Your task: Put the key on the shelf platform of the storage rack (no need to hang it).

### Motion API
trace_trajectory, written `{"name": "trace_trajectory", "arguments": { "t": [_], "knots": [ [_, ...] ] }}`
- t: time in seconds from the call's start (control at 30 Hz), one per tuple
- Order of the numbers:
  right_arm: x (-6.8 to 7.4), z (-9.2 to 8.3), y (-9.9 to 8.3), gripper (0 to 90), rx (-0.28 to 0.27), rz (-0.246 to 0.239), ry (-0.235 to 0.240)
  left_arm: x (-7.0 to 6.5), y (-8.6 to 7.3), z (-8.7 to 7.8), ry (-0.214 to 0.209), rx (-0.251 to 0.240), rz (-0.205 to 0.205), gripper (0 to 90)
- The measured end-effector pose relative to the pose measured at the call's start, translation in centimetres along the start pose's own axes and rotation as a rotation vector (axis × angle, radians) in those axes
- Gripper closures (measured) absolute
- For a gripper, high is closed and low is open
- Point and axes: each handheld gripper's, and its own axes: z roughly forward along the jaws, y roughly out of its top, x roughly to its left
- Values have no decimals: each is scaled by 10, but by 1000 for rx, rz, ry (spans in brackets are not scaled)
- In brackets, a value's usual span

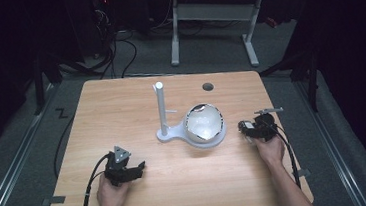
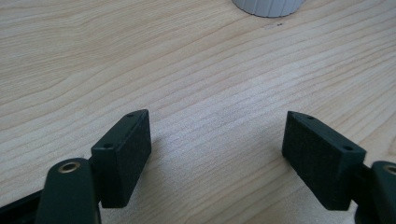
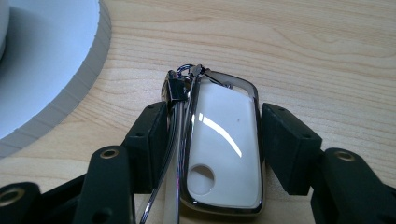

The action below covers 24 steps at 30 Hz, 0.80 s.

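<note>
- A light wooden table [image 1: 121,113] is seen from above, with a white stand sat near the middle: a flat base [image 1: 171,133] with an upright post [image 1: 161,107] on it.
- A shiny round bowl-like thing [image 1: 204,123] is perched on the right end of that base; what it actually is can't be told.
- The left gripper [image 1: 135,168] is held low over the near left part of the table, well apart from the stand. Its jaws are spread wide with just bare wood between them, as seen in the left gripper view [image 2: 217,149].
- The right gripper [image 1: 247,129] is parked just beside the base's right edge.
- In the right gripper view, a white key fob with a chrome rim [image 3: 223,144] is squeezed between the jaws of that gripper [image 3: 212,140], lying flat on the table, a small wire ring [image 3: 189,70] at its far end.
- The base's ribbed edge [image 3: 88,88] is seen at the upper left there, close to the fob but not touching it.
</note>
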Motion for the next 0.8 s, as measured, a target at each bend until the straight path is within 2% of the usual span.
{"name": "trace_trajectory", "arguments": {
  "t": [0.2,0.8],
  "knots": [
    [1,0,0,445,-2,3,18,0,0,0,0,0,0,243],
    [10,-7,1,451,-44,-46,2,0,0,0,0,0,0,242]
  ]
}}
